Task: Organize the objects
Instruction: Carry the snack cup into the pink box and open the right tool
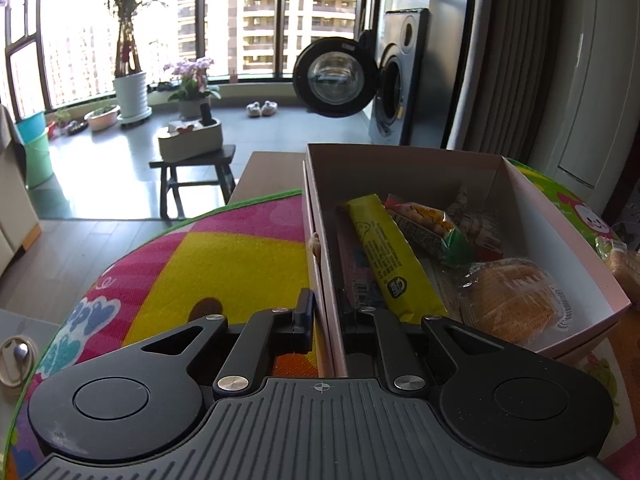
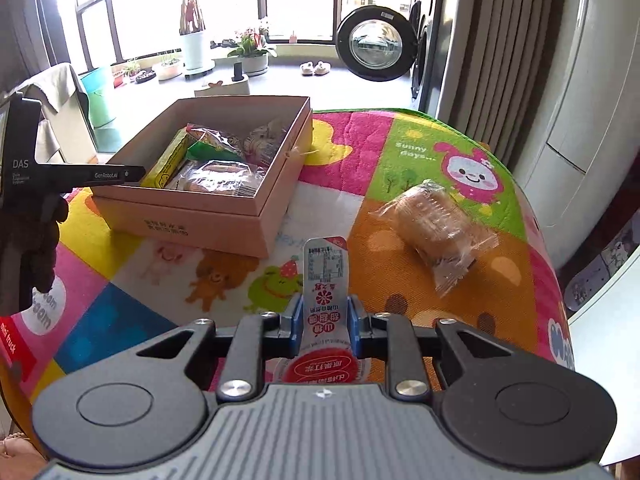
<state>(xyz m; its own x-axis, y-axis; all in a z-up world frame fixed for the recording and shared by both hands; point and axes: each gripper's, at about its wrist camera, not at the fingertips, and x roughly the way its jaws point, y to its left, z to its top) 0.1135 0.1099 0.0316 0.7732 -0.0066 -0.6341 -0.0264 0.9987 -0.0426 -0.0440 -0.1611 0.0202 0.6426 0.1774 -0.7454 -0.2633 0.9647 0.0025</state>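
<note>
An open pink cardboard box (image 1: 400,176) stands on a colourful cartoon mat (image 1: 200,248). Inside lie a yellow bar (image 1: 384,256), a red and green packet (image 1: 428,224) and a wrapped bread (image 1: 508,300). My left gripper (image 1: 328,316) straddles the box's near left wall, one finger outside and one inside, shut on it. In the right wrist view the box (image 2: 180,220) sits left of centre with the left gripper (image 2: 134,174) at its edge. My right gripper (image 2: 325,312) is shut on a white and red snack packet (image 2: 325,268) above the mat. Another wrapped bread (image 2: 432,224) lies on the mat to the right.
The mat (image 2: 420,140) covers a round table whose edge curves away right and far. Beyond it are a washing machine with an open door (image 1: 336,80), a dark stool with a container (image 1: 192,160), potted plants (image 1: 130,92) and a curtain (image 2: 500,40).
</note>
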